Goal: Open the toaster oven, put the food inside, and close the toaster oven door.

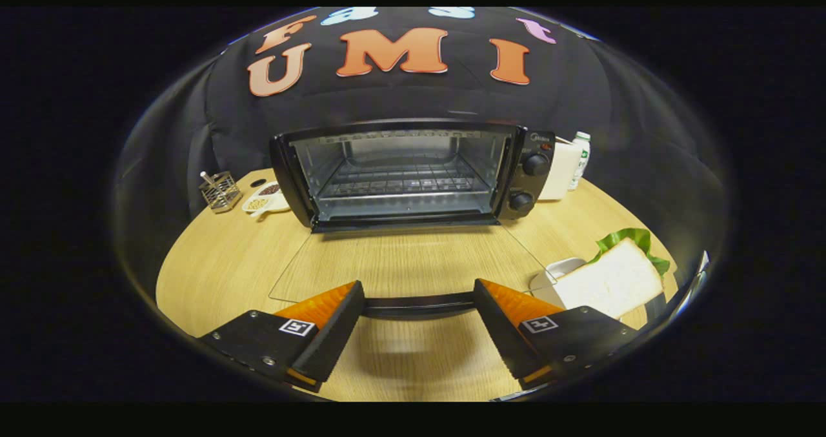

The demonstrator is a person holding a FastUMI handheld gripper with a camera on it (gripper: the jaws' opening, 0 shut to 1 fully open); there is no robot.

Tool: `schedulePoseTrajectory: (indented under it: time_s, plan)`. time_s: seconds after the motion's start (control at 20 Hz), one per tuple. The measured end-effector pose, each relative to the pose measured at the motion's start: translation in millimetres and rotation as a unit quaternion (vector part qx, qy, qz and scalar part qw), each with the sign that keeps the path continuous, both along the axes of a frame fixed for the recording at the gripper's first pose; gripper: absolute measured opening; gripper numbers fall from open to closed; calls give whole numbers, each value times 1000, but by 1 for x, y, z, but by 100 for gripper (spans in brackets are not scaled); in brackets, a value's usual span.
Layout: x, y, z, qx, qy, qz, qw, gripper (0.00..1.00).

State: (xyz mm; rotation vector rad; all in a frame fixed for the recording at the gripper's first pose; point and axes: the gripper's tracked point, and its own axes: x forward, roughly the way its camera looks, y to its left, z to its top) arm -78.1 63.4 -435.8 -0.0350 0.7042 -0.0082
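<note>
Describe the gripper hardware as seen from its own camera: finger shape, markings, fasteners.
The gripper has two wedge-shaped fingers that taper toward the tips, each with a ribbed inner pad face. Each sits on a flat, angular plate carrying a small square white fiducial marker and round screw heads near the lower edge. No cables visible. The fingers stand apart, with the oven door's handle bar across the gap.

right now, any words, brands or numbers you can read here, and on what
None can be read.
toaster oven panel mark: too blurred.
bottle label: too small.
gripper, open astride the door handle: square markers, no words.
</note>
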Motion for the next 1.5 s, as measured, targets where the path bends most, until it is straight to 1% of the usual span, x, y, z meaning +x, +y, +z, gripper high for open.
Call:
schedulePoseTrajectory:
  time_s: [0.1, 0.2, 0.25, 0.8, 0.95, 1.15, 1.25, 1.5]
  plan:
    - [-5, 2, -11, 16, 18, -10, 1000, 100]
    - [-5, -3, -16, 37, 19, -31, 999, 100]
    - [-5, -5, -17, 40, 21, -33, 998, 100]
    - [-5, -6, -21, 22, 21, -24, 999, 100]
    - [-4, -5, -9, 11, 22, -16, 1000, 100]
    - [2, -19, 35, -6, -15, 2, 1000, 100]
    - [5, -36, 56, -11, -24, 10, 1000, 100]
    - [7, -96, 103, -25, -39, 11, 999, 100]
